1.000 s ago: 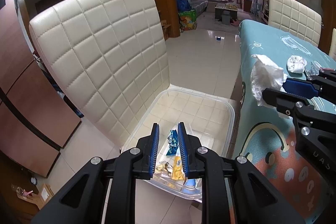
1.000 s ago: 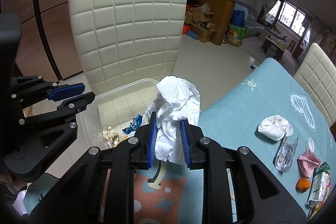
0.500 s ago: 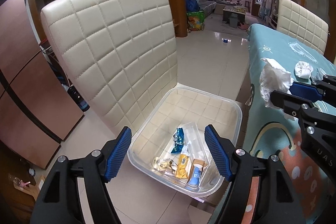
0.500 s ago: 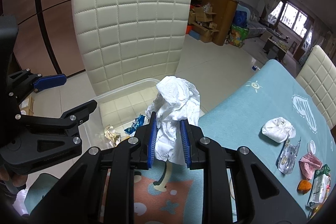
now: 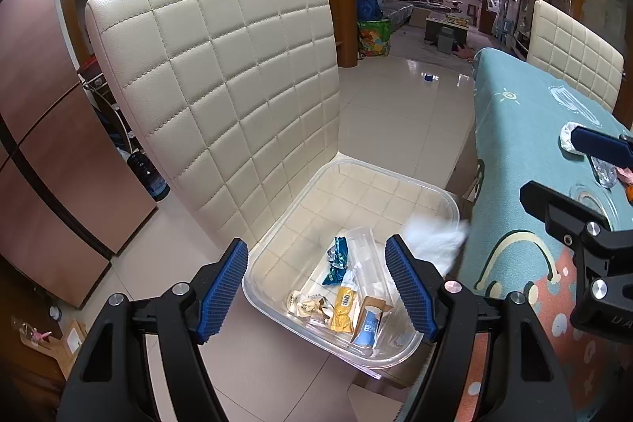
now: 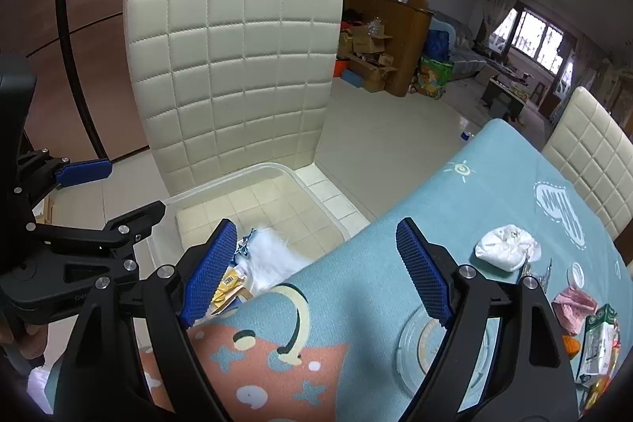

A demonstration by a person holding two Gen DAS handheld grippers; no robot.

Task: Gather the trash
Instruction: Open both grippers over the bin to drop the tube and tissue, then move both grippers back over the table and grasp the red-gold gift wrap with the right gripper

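Trash is what you are gathering, and the white tissue wad [image 5: 433, 242] is blurred just over the near right rim of the clear plastic bin [image 5: 451, 208], by my reading dropping in. Your right gripper [image 6: 316, 267] is opening, its blue pads wide apart with nothing between them; the tissue sits below and beside its left pad. Your left gripper [image 5: 316, 283] stands wide and empty too, hovering above the bin.

To finish this drop well, hold the right gripper over the bin mouth until the tissue clears the rim; it is light and could catch on the edge or slide down the hanging tablecloth. Keep the left gripper off to its side so the two do not knock.

Inside the bin lie a blue wrapper [image 5: 336, 262], a yellow packet [image 5: 345, 307], a small carton [image 5: 368, 321] and a clear tray [image 5: 366, 256]. The bin rests on the seat of a cream quilted chair [image 5: 221, 82], just beside the table edge.

More trash waits on the teal tablecloth [image 6: 474, 192]: a crumpled white tissue [image 6: 506, 252], a pink scrap [image 6: 573, 307], a green and white packet [image 6: 599, 347] and something orange, too small to name. A second cream chair [image 6: 593, 161] stands at the far side. Beyond, pale floor tiles run past a wooden cabinet with boxes to a bright window.
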